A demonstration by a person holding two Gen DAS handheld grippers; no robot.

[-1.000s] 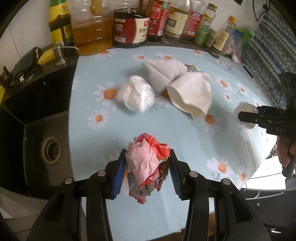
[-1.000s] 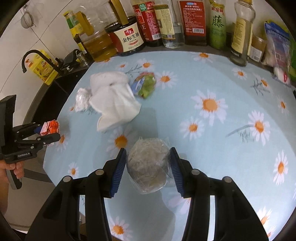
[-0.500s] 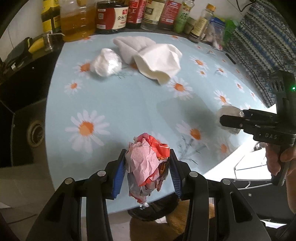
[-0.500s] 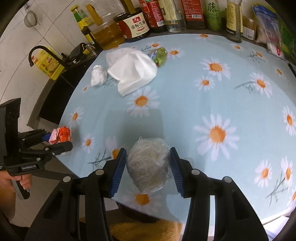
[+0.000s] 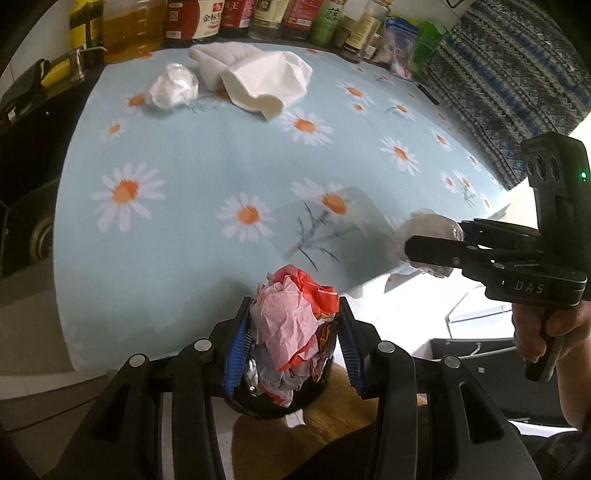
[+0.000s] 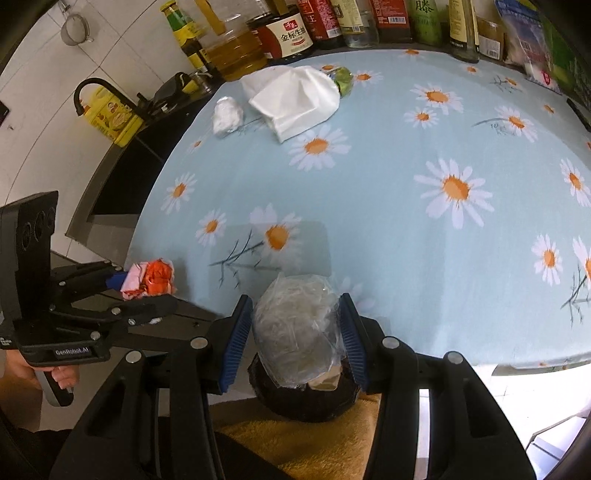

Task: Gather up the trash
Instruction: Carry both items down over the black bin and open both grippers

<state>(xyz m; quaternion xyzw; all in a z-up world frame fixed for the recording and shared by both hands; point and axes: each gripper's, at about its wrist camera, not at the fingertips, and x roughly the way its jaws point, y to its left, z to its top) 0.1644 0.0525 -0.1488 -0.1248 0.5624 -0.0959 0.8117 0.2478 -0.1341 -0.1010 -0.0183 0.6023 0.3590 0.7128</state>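
My left gripper (image 5: 291, 343) is shut on a crumpled red and pink paper wad (image 5: 288, 317). It hangs past the near edge of the daisy-print table (image 5: 177, 251), above a black round bin (image 5: 314, 397) on the floor. My right gripper (image 6: 297, 332) is shut on a clear plastic wad (image 6: 295, 325), over the same black bin (image 6: 306, 404). Each wrist view also shows the other gripper from the side: the right gripper (image 5: 424, 254) with its plastic wad (image 5: 430, 229), and the left gripper (image 6: 147, 291) with its red wad (image 6: 153, 280).
Far across the table lie a white crumpled ball (image 5: 171, 88), a white tissue heap (image 5: 266, 83) and a green wrapper (image 6: 343, 79). Bottles (image 6: 291, 33) line the back edge. A dark sink (image 5: 33, 206) lies to the left. A tan mat (image 6: 314, 443) sits under the bin.
Both grippers have drawn back from over the table to its near edge, each keeping its wad. The black bin has come into view beneath them, and the table litter looks farther away.
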